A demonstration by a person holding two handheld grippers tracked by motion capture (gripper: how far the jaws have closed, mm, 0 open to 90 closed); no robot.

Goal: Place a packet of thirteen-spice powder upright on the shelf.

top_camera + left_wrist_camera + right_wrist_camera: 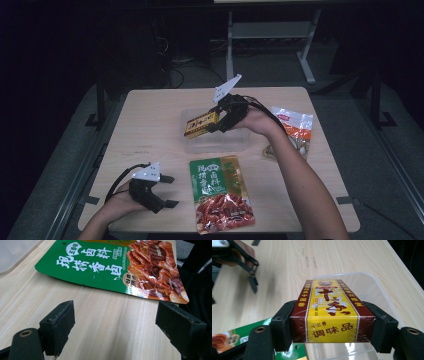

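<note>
right gripper [216,121] clamps spice box [201,124] above clear tray [192,143]; left gripper [169,191] wide open, empty, beside green pouch [220,192].

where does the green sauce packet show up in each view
high view: the green packet lies flat at the table's near edge, below the clear tray.
left gripper view: the packet lies across the top, beyond the open left gripper.
right gripper view: a corner of it shows bottom left, under the right gripper shut on the yellow box.
shared landmark: the pale wooden table.
</note>
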